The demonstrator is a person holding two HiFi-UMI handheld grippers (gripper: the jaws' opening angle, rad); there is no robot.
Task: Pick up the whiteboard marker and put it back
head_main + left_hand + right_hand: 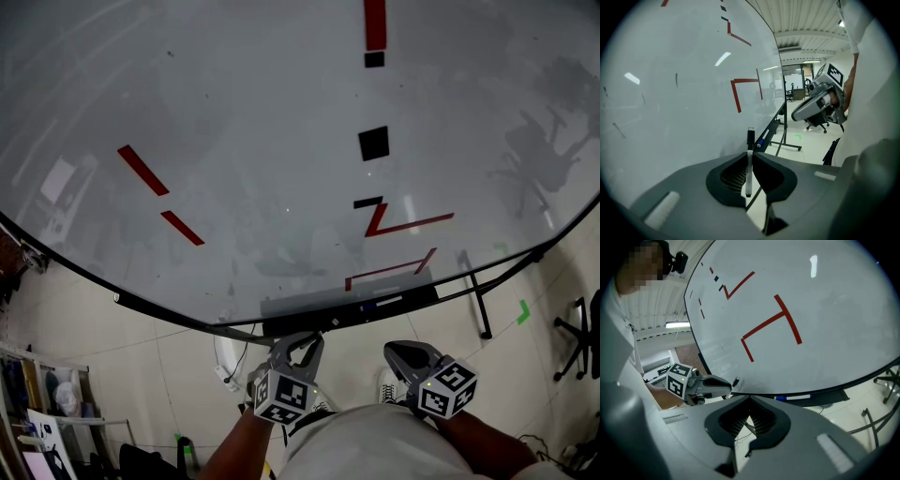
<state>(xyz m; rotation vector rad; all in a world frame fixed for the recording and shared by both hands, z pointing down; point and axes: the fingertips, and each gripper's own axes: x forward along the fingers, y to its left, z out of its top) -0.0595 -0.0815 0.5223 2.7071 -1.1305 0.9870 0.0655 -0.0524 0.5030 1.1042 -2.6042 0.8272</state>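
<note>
While L gripper (750, 155) clamps the whiteboard marker (748, 174) upright (black cap up) near the lower edge of the whiteboard (670, 93), R gripper (749, 402) has jaws pressed together w/ nothing between.

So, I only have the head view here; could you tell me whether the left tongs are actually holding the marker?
Observer: Yes; the left gripper is shut on the whiteboard marker, a white barrel whose black cap sticks out past the tongs.
Operator: Thank you. And the right tongs, please?
Observer: The right gripper is shut, with nothing between its tongs.
Operator: I see something pale on the tray; what is it?
Observer: A blue-capped marker, lying on the tray below the whiteboard.
</note>
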